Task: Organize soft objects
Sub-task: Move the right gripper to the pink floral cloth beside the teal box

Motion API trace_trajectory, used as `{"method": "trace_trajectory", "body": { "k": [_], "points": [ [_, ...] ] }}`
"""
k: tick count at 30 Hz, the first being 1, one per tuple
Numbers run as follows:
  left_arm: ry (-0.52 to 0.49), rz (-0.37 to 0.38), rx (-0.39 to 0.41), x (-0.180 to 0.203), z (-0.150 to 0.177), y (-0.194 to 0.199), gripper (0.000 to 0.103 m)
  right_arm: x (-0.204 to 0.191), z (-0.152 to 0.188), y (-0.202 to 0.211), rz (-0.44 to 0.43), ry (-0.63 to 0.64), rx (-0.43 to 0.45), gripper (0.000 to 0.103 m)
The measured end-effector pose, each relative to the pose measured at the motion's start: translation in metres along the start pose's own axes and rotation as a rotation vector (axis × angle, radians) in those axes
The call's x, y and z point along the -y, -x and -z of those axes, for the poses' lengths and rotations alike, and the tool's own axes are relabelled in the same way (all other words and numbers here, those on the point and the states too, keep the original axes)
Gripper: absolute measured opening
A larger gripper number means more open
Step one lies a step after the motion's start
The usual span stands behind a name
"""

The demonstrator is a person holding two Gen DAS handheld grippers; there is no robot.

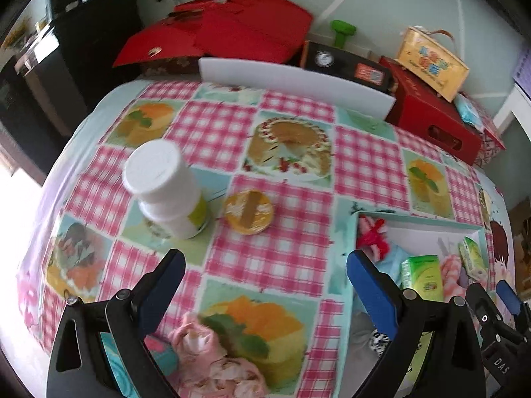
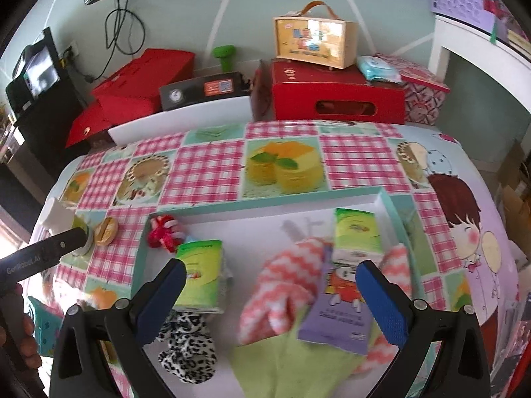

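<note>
My left gripper (image 1: 265, 290) is open over the checked tablecloth, with nothing between its blue pads. A crumpled pink soft cloth (image 1: 212, 361) lies just below it at the table's near edge. My right gripper (image 2: 272, 301) is open above the teal-rimmed tray (image 2: 265, 203). In the tray lie a pink zigzag sock (image 2: 282, 285), a leopard-print cloth (image 2: 189, 341), a green cloth (image 2: 282, 364), a red and pink scrunchie (image 2: 164, 232), two green tissue packs (image 2: 199, 275) (image 2: 356, 232) and a purple pack (image 2: 338, 311). The same tray (image 1: 418, 219) is to the right of the left gripper.
A white bottle (image 1: 162, 185) and a round yellow tin (image 1: 249, 212) stand on the table ahead of the left gripper. Red boxes (image 2: 335, 96), a black case (image 2: 202, 89) and a yellow carry case (image 2: 315, 43) line the far edge. A hand (image 2: 16, 335) is at the left.
</note>
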State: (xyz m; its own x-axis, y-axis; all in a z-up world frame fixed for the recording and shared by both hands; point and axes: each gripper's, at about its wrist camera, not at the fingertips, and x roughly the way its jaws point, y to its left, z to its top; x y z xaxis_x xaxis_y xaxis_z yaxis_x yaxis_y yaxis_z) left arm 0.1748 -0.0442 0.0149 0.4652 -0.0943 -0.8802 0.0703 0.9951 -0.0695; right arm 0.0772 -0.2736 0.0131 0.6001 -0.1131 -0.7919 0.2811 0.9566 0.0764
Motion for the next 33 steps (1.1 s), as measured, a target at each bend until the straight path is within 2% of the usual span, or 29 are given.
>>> {"method": "trace_trajectory", "body": {
  "k": [7, 14, 19, 24, 29, 33],
  "points": [
    [0.075, -0.008, 0.001, -0.040, 0.003, 0.010, 0.098, -0.018, 0.001, -0.003, -0.071, 0.020, -0.016, 0.103],
    [0.152, -0.049, 0.000, -0.078, 0.003, 0.019, 0.098, -0.053, 0.005, -0.004, -0.147, 0.088, -0.026, 0.103],
    [0.161, -0.076, -0.021, -0.092, 0.007, 0.019, 0.098, -0.079, 0.010, -0.006, -0.191, 0.148, -0.040, 0.103],
    [0.154, -0.095, -0.088, -0.101, 0.015, 0.010, 0.098, -0.104, 0.016, -0.003, -0.241, 0.206, -0.049, 0.103],
    [0.177, -0.093, -0.101, -0.113, 0.018, 0.010, 0.098, -0.133, 0.027, -0.006, -0.311, 0.280, -0.086, 0.103],
    [0.189, -0.108, -0.107, -0.122, 0.019, 0.010, 0.098, -0.154, 0.038, -0.008, -0.317, 0.348, -0.105, 0.103]
  ]
}}
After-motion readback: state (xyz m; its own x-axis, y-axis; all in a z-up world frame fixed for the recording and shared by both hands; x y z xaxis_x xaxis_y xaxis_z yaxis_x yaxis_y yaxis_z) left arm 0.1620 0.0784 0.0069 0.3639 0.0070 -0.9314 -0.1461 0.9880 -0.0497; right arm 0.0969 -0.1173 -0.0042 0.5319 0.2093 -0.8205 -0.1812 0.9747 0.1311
